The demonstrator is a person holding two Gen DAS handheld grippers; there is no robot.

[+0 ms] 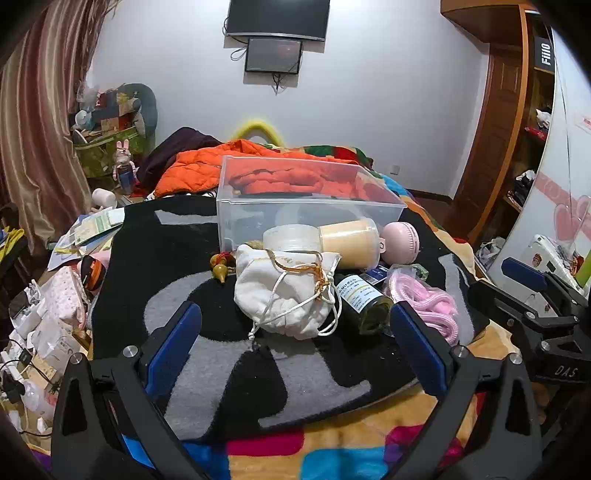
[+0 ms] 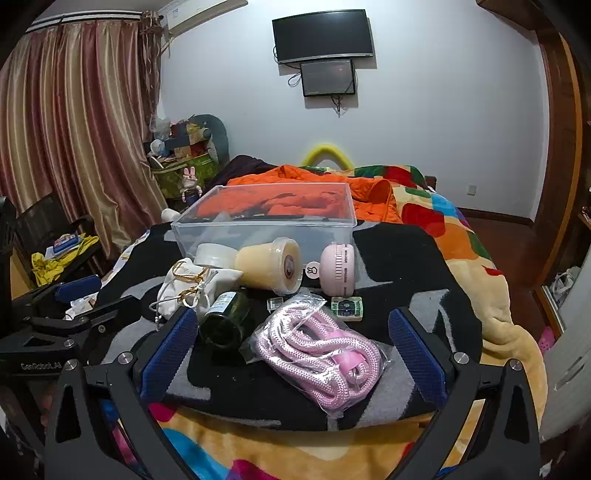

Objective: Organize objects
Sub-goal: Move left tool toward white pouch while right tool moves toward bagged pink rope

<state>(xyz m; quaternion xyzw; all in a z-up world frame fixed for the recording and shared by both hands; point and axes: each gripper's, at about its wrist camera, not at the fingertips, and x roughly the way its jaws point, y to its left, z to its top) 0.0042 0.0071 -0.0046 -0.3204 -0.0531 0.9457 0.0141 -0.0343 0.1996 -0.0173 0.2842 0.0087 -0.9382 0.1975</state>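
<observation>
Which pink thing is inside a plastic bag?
The pink rope, coiled in a clear bag nearest the camera. The round pink fan behind it lies bare.

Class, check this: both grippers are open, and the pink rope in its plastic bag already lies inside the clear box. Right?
Not quite. The right wrist view shows the pink rope on the black mat, in front of the clear box, not inside. Both grippers are open.

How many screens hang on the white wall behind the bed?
2. The large dark screen hangs high on the wall; the smaller screen sits directly below it, cables dangling. Both are off.
</observation>
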